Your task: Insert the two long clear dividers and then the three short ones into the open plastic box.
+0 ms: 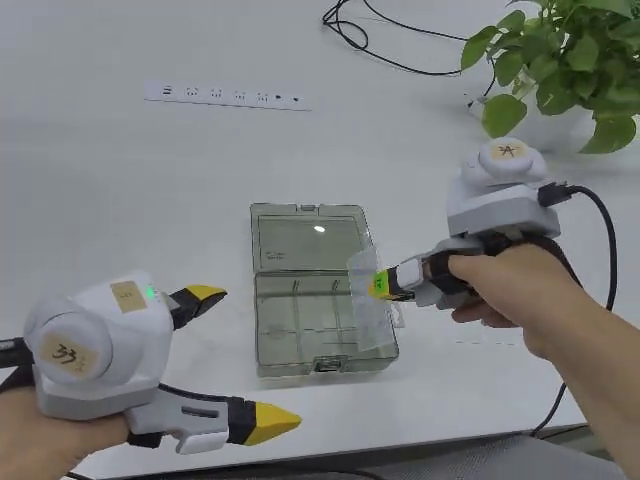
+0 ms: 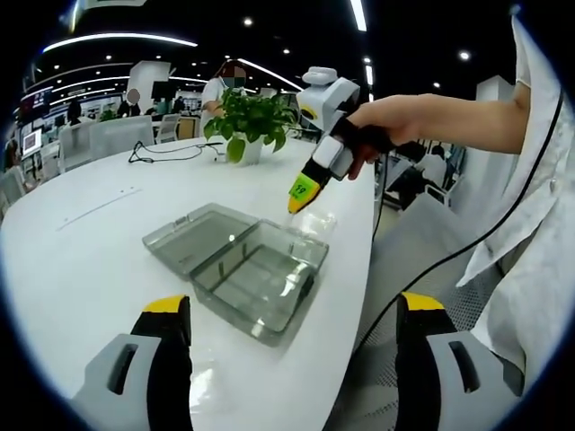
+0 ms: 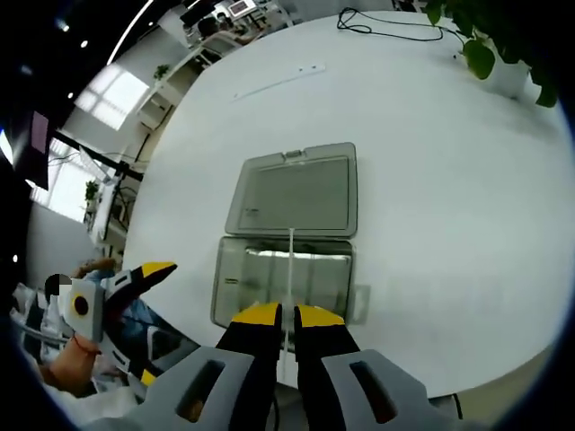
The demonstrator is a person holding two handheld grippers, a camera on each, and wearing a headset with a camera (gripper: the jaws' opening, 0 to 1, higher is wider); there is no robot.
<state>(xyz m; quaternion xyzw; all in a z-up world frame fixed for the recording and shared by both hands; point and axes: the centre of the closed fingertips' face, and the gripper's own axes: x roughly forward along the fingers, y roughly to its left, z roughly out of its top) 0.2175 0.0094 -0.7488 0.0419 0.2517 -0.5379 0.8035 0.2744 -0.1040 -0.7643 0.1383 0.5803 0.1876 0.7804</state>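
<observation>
The open clear plastic box (image 1: 290, 340) lies mid-table with its lid (image 1: 305, 240) folded back flat. My right gripper (image 1: 382, 286) is shut on a clear divider (image 1: 368, 305), which hangs over the box's right end. In the right gripper view the divider (image 3: 290, 260) shows edge-on between the closed fingertips (image 3: 260, 316), above the box (image 3: 243, 278). My left gripper (image 1: 250, 357) is open and holds nothing, near the front edge, left of the box. Its view shows the box (image 2: 252, 274) ahead and the right gripper (image 2: 301, 193) with the divider (image 2: 316, 223).
A white power strip (image 1: 225, 95) lies at the back left. A potted plant (image 1: 565, 50) and a black cable (image 1: 380, 45) sit at the back right. The table's front edge (image 1: 400, 445) runs just below the box. People and desks stand beyond the table.
</observation>
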